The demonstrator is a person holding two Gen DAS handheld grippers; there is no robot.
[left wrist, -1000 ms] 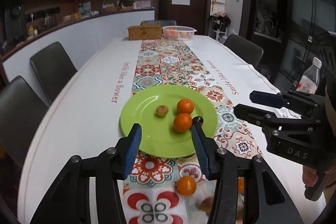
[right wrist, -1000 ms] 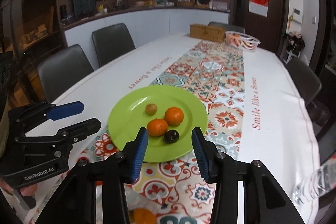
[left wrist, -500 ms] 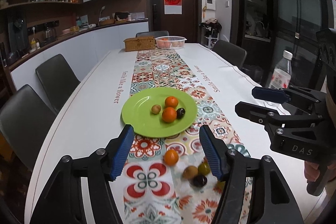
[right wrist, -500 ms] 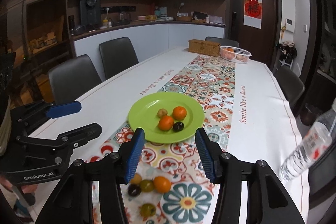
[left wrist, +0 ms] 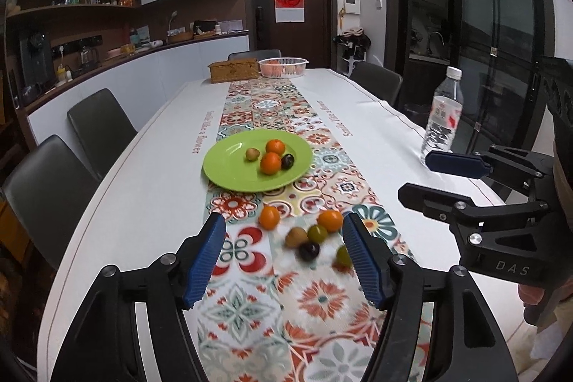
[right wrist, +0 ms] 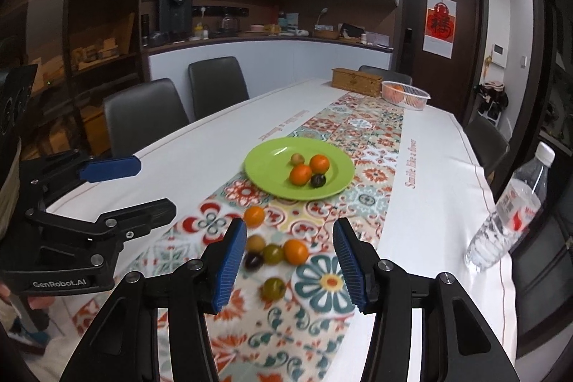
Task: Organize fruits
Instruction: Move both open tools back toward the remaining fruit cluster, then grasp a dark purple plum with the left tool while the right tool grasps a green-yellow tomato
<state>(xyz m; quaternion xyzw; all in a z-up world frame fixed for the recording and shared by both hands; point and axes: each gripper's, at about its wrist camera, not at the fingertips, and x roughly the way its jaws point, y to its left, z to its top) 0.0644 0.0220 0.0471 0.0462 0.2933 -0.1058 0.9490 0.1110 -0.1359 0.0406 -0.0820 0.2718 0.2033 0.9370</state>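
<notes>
Left wrist view: the left gripper (left wrist: 284,251) hangs above a patterned runner (left wrist: 308,321) on a long white worktop (left wrist: 143,203), its blue jaws spread apart with nothing between the pads; they have just been opening. Below them lies a loose cluster of small fruits (left wrist: 311,235): two orange ones, a tan one, two greenish ones and a dark one. Farther along the runner sits a green plate (left wrist: 222,167) carrying two orange fruits, a tan one and a dark one. At the right edge the right gripper (left wrist: 426,176) is seen side-on, jaws apart, near a clear water bottle (left wrist: 442,117). Right wrist view: the right gripper (right wrist: 290,255) hovers over the same cluster of fruits (right wrist: 275,253), released and grasping nothing, its jaws having just widened. The green plate (right wrist: 265,163) lies beyond, apart from the loose fruits. The left gripper (right wrist: 143,187) shows at the left, and the water bottle (right wrist: 508,217) stands near the worktop's right edge. A woven box (right wrist: 354,82) and a white basket (right wrist: 404,94) sit at the far end.
</notes>
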